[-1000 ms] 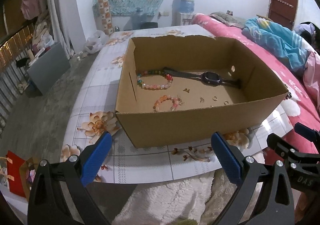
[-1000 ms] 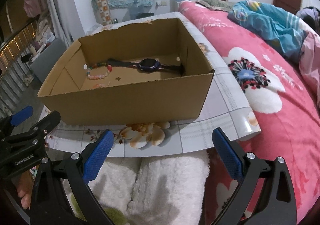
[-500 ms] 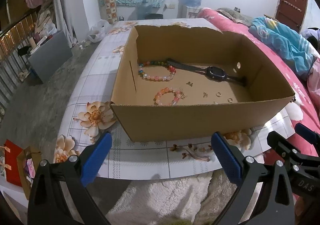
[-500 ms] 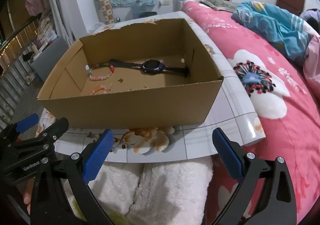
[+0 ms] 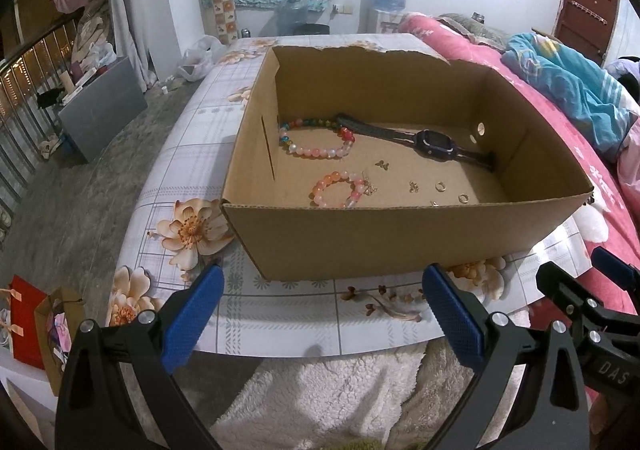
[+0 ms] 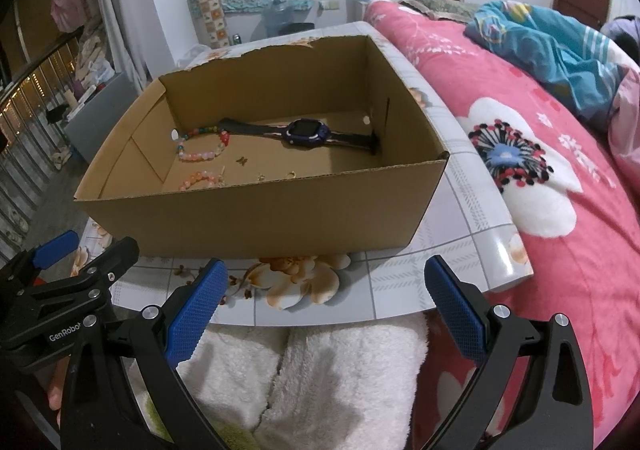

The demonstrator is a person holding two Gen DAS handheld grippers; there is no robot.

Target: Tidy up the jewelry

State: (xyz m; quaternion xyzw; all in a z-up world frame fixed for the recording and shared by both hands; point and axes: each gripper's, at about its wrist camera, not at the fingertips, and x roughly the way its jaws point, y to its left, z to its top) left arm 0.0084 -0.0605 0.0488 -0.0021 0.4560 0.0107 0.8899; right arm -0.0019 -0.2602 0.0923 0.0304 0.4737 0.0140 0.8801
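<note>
Left wrist view: our left gripper point(image 5: 323, 314) is spread wide, holding nothing, short of the cardboard box point(image 5: 400, 238) on the table point(image 5: 180, 154). Inside lie a beaded bracelet point(image 5: 316, 138), pink bracelet point(image 5: 338, 190), smartwatch point(image 5: 434, 141) and small rings point(image 5: 440, 186).

Right wrist view: our right gripper point(image 6: 326, 310) is spread too, empty, before the same box point(image 6: 256, 222); the watch point(image 6: 308, 132) sits at the back.

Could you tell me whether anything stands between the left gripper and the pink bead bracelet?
Yes: the cardboard box's near wall stands between the open left gripper and the pink bead bracelet inside.
</note>
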